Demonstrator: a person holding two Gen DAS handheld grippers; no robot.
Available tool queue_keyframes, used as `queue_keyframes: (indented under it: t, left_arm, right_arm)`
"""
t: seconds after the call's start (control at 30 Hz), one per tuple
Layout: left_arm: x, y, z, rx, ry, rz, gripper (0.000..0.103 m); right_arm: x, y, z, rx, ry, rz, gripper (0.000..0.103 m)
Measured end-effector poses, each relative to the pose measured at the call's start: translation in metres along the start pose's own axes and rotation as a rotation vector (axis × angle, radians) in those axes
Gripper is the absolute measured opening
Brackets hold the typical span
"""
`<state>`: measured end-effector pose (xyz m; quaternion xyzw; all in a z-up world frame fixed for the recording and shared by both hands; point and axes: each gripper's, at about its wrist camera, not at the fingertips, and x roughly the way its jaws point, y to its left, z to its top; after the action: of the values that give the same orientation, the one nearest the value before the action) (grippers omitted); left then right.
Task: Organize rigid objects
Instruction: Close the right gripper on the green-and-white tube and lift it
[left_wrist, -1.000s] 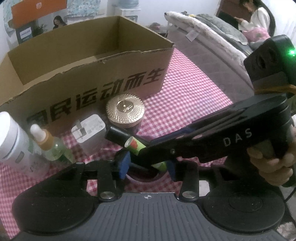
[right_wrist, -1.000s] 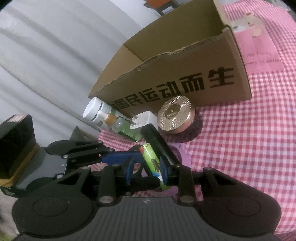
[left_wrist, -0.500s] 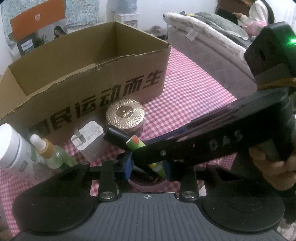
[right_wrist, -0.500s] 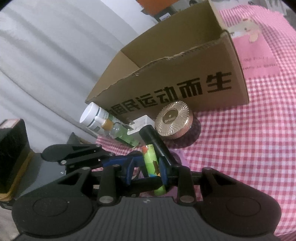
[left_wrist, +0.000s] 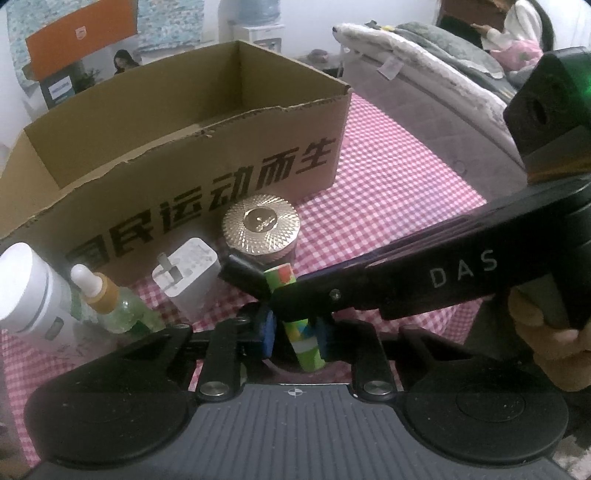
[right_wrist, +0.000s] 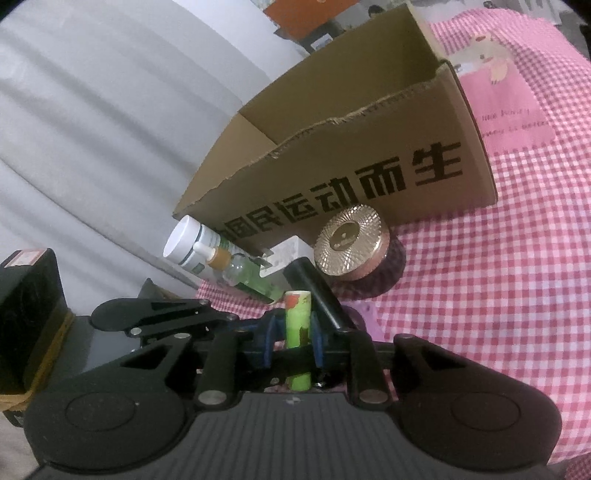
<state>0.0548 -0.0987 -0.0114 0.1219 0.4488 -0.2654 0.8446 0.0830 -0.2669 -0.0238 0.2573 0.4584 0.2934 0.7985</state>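
Note:
A green patterned tube (left_wrist: 303, 332) stands almost upright just above the pink checked cloth (left_wrist: 388, 192). My left gripper (left_wrist: 293, 332) is shut on its lower part, blue pads on both sides. My right gripper (right_wrist: 293, 332) holds the same green tube (right_wrist: 297, 325); its jaws are closing, with the pads against the tube's sides. Its black arm (left_wrist: 406, 280) crosses the left wrist view from the right. A black cylinder (right_wrist: 314, 291) lies slanted just right of the tube, outside the jaws.
An open cardboard box (left_wrist: 184, 192) with black lettering stands behind. In front of it are a gold-lidded jar (left_wrist: 262, 229), a white charger (left_wrist: 188, 273), a dropper bottle (left_wrist: 110, 302) and a white bottle (left_wrist: 29, 291). A person sits far back right.
Both pairs of jaws have narrowed onto the green tube. The tube has swung from slanted to nearly upright, and the black cylinder now lies outside the right jaws.

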Motion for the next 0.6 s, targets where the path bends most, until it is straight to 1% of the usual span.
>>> queue_keyframes:
  t: [0.3, 0.6]
  left_arm:
    - [-0.006, 0.002, -0.002, -0.004, -0.006, 0.017, 0.018]
    - [-0.016, 0.001, -0.003, -0.002, -0.033, 0.032, 0.017]
  right_arm:
    - [0.002, 0.008, -0.001, -0.01, -0.023, 0.001, 0.02]
    - [-0.001, 0.017, -0.001, -0.039, -0.044, -0.003, 0.019]
